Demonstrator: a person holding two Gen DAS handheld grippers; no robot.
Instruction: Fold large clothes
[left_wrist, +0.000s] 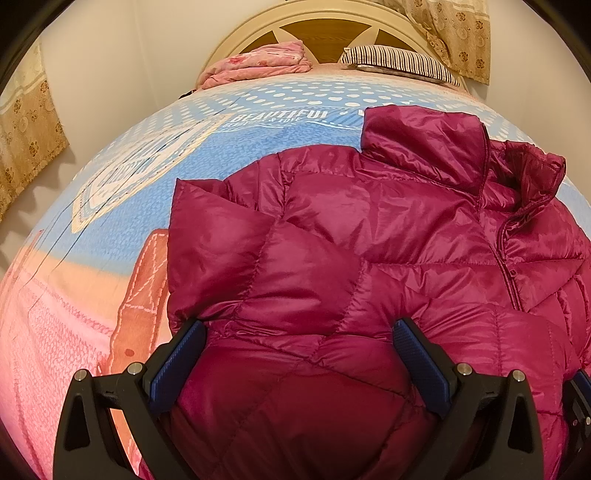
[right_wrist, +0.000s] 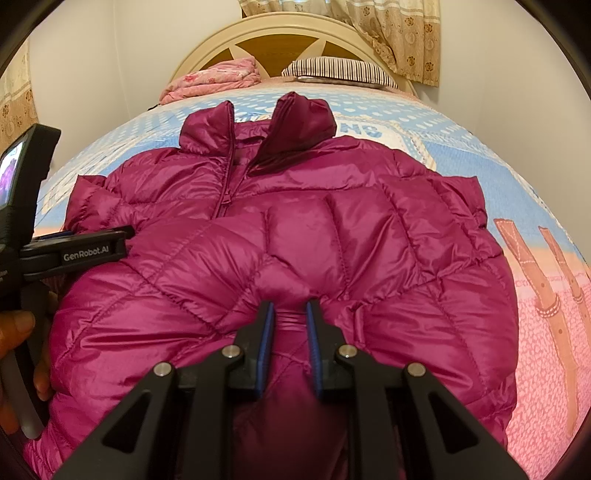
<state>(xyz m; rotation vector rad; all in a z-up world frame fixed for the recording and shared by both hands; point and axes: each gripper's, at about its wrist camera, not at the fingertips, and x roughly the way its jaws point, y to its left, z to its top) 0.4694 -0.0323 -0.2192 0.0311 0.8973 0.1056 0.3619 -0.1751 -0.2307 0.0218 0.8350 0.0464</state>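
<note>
Magenta quilted nylon: the puffer jacket (right_wrist: 295, 229) lies front-up on the bed (left_wrist: 110, 206), collar (right_wrist: 258, 125) toward the headboard (right_wrist: 280, 44) and hem toward the person, so its long axis runs straight away from both tools.
Jacket's place: spread over the printed blue and pink bedspread, zip partly open at the neck. Both sleeves look already folded in across the chest, which makes the body a rough upright rectangle.
Right tool: the right tool (right_wrist: 290, 314) sits at the near hem, about on the jacket's midline, its blue pads drawn close and pinching a small ridge of the shiny fabric between them.
Left tool: the left tool (left_wrist: 299, 343) stands with its pads wide apart over the near left part of the jacket. Puffed fabric bulges up between them, but neither pad visibly presses on it, so I read it as holding nothing.
Which is nearer: both are at the hem end, well away from the collar. In the right wrist view the left tool's body shows at the jacket's left edge, with a hand (right_wrist: 18, 332) on its grip.
Relation that matters: the collar lies directly ahead along the tools' pointing line, so my judgement is that the next fold carries the hem forward toward the collar.
Risk: with only one pinch taken, the slippery hem would likely lift unevenly; the left tool probably needs its own grip first.
Far end: a pink folded blanket (left_wrist: 258, 62) and a striped pillow (left_wrist: 399, 61) lie by the headboard, clear of the fold.
</note>
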